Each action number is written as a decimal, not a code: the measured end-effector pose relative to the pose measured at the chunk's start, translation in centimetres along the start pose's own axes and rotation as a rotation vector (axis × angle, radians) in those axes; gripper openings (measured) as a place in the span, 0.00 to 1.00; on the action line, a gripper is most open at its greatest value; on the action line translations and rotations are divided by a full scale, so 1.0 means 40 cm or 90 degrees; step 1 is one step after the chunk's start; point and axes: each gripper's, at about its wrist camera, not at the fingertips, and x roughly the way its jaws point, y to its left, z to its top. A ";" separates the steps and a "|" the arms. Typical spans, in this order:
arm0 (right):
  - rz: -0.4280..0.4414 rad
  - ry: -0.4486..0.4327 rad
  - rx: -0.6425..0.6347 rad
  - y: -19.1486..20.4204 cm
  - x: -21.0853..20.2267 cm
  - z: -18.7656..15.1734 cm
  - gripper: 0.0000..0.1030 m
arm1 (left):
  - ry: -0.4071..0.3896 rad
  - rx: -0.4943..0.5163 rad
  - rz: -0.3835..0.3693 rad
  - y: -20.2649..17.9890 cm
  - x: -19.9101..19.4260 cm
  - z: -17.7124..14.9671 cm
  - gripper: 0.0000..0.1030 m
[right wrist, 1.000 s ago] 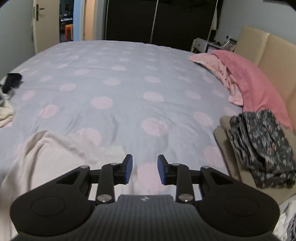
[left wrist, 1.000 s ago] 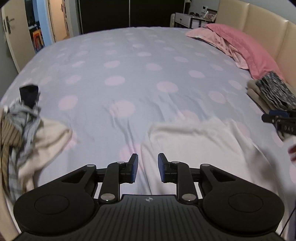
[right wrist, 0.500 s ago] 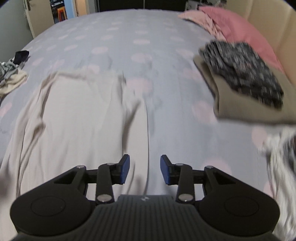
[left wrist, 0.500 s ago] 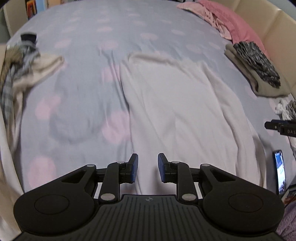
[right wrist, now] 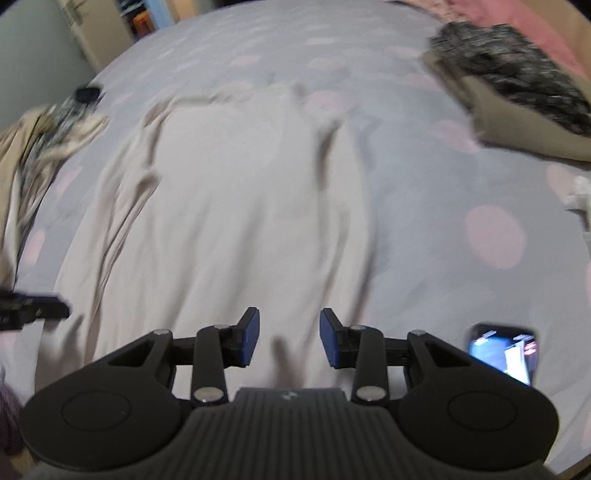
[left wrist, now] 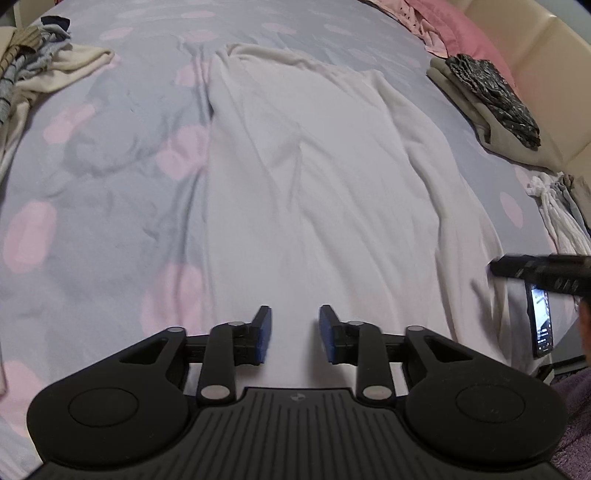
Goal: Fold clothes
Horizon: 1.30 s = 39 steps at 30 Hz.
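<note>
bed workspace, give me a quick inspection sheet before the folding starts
surface: bed sheet, grey with pink dots, wrinkled
job's things: white garment spread flat, unfolded
clutter: unfolded heap on one side; folded stack on the other; lit phone near the bed edge
grippers: left tongs opening, nothing between them; right tongs open, empty, above the garment
cables: nothing seen
surroundings: pink pillows, beige headboard, doorway

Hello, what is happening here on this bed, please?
A person holds tongs in each hand above a white garment spread flat on the dotted bed sheet. The left tongs are opening and the right tongs stand open; neither holds anything. Folding has not begun. A folded stack lies to the right, an unfolded pile to the left.
</note>
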 end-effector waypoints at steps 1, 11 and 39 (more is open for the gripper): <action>0.007 0.013 -0.012 0.017 0.011 -0.010 0.39 | 0.001 -0.001 -0.001 -0.002 0.004 -0.004 0.31; -0.046 0.036 -0.145 0.107 0.064 -0.077 0.04 | 0.001 0.030 0.051 0.003 0.037 -0.016 0.01; -0.041 0.022 0.110 -0.173 -0.005 0.114 0.28 | -0.191 -0.172 0.283 0.387 -0.283 0.205 0.00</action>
